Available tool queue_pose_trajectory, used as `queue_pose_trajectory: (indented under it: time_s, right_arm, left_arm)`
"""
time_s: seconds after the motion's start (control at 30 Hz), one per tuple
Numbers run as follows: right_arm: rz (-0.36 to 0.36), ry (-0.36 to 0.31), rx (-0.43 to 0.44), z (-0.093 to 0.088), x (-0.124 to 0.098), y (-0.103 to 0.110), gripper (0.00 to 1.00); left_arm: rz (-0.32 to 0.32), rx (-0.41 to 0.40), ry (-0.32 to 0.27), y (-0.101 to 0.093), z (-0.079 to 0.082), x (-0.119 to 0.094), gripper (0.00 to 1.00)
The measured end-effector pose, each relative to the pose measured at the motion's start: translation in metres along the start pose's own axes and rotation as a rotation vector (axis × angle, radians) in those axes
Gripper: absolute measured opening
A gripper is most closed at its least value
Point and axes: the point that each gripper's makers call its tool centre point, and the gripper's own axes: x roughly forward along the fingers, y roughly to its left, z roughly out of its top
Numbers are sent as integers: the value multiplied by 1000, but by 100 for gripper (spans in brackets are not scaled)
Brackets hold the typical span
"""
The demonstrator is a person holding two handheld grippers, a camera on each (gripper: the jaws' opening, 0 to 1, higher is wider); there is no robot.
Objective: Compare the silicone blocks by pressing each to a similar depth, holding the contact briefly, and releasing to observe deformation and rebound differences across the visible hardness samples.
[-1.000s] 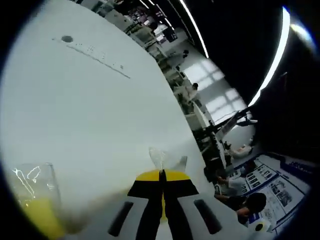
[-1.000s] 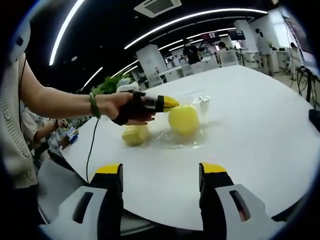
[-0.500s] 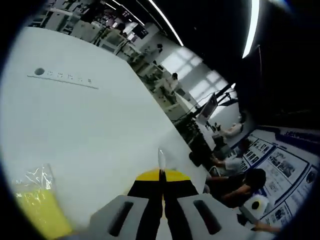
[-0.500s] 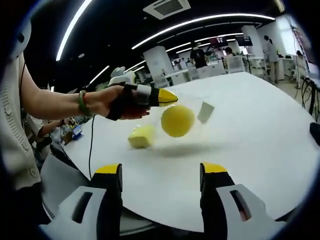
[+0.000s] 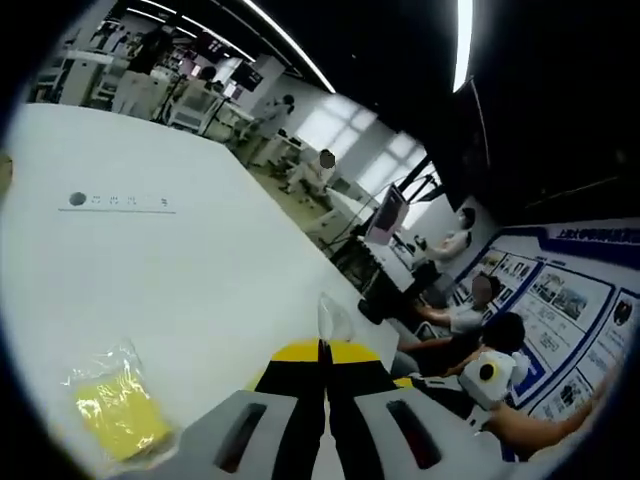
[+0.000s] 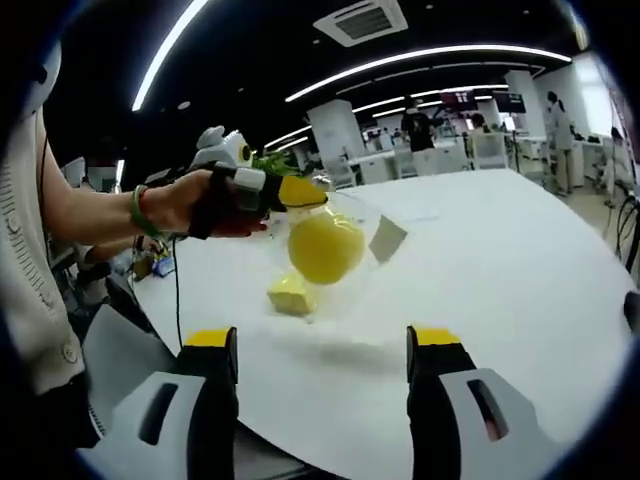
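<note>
Lifted higher now: left gripper [image 6: 300, 190], jaws pinched on the clear bag [image 6: 345, 235], hoists the yellow ball [image 6: 325, 247] off the white table [image 6: 520, 260]; right gripper [image 6: 325, 345] jaws apart, office behind.

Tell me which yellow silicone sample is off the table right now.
The round yellow sample: it hangs in its clear bag from the left gripper, whose jaws are shut on the bag. The blocky yellow sample lies on the white table.

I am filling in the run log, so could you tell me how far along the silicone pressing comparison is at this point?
Nothing looks pressed yet. In hand: the left gripper is shut on a clear bag and holds it above the white table, with a yellow ball hanging inside. A yellow block lies on the table in its own wrapper. The right gripper is open and idle. Left: all pressing, holding and releasing.
</note>
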Motion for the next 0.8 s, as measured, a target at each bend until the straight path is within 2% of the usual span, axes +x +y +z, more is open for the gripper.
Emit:
queue_pose_trajectory:
  time_s: [0.17, 0.3, 0.6, 0.8]
  right_arm:
    - [56, -9, -34, 14, 11, 13, 68]
    - [111, -5, -61, 21, 21, 29, 70]
    - [220, 21, -129, 24, 41, 64, 71]
    - [285, 32, -154, 27, 61, 86, 69]
  left_arm:
    - [-30, 45, -29, -22, 14, -32, 0]
    - [-38, 68, -36, -30, 19, -55, 0]
    - [8, 151, 14, -27, 1, -92, 0]
    - [3, 165, 34, -30, -6, -102, 0]
